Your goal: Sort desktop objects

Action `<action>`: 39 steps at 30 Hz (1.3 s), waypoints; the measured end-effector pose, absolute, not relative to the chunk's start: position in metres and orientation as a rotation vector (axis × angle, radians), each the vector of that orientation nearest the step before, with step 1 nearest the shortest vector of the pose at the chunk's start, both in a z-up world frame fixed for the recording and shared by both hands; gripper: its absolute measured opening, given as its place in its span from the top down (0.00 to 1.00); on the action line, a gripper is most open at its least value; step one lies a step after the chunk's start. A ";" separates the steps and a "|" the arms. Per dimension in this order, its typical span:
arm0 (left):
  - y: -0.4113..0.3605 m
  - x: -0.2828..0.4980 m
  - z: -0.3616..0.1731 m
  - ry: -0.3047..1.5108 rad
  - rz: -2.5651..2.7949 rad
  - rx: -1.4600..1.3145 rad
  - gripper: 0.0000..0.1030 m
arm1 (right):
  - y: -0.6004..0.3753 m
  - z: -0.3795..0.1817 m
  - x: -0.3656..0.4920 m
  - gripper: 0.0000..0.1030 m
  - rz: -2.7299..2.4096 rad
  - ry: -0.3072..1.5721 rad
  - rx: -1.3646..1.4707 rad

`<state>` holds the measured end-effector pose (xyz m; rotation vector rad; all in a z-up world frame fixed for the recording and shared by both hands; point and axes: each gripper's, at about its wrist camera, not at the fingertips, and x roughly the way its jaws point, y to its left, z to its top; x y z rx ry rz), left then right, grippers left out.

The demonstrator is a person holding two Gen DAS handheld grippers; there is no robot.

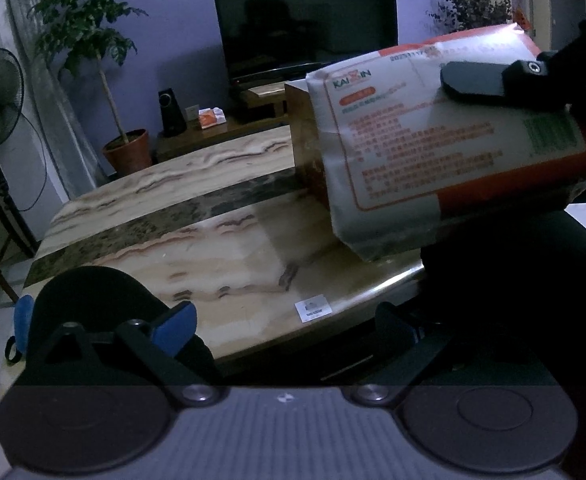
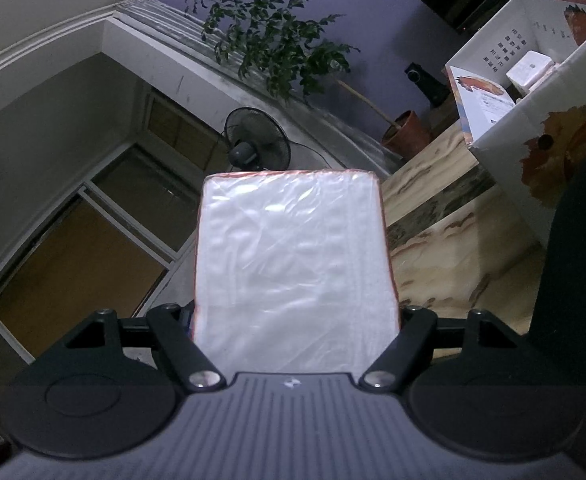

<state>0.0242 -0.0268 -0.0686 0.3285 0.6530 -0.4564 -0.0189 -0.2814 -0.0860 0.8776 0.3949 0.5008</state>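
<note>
The right tool (image 2: 295,320) stands with its jaws spread wide, closed on a wide pack (image 2: 293,260) that fills the gap between them and juts forward past the fingertips. From the left wrist view its upper finger (image 1: 477,80) lies flat on the pack's face. The left tool (image 1: 289,320) points downward, jaws apart with nothing between its blue-padded fingers (image 1: 175,326).
</note>
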 end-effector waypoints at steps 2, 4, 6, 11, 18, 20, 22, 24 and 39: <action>-0.027 0.024 -0.069 0.653 -0.457 0.330 0.07 | -0.281 -0.086 -0.019 0.25 0.503 0.396 0.875; -0.027 0.024 -0.069 0.654 -0.458 0.332 0.07 | -0.280 -0.086 -0.019 0.25 0.507 0.398 0.875; -0.027 0.025 -0.069 0.654 -0.460 0.333 0.07 | -0.279 -0.086 -0.019 0.25 0.511 0.399 0.875; -0.028 0.025 -0.070 0.653 -0.461 0.341 0.07 | -0.277 -0.085 -0.020 0.25 0.517 0.402 0.872; -0.029 0.026 -0.071 0.648 -0.441 0.333 0.07 | -0.278 -0.085 -0.020 0.25 0.508 0.398 0.870; -0.028 0.027 -0.071 0.647 -0.423 0.322 0.07 | -0.278 -0.085 -0.020 0.25 0.503 0.397 0.872; -0.026 0.029 -0.070 0.654 -0.414 0.305 0.07 | -0.279 -0.085 -0.021 0.25 0.498 0.396 0.875; -0.025 0.030 -0.069 0.655 -0.412 0.294 0.07 | -0.280 -0.085 -0.021 0.25 0.495 0.395 0.878; -0.023 0.028 -0.065 0.630 -0.408 0.276 0.07 | -0.281 -0.085 -0.017 0.25 0.488 0.394 0.876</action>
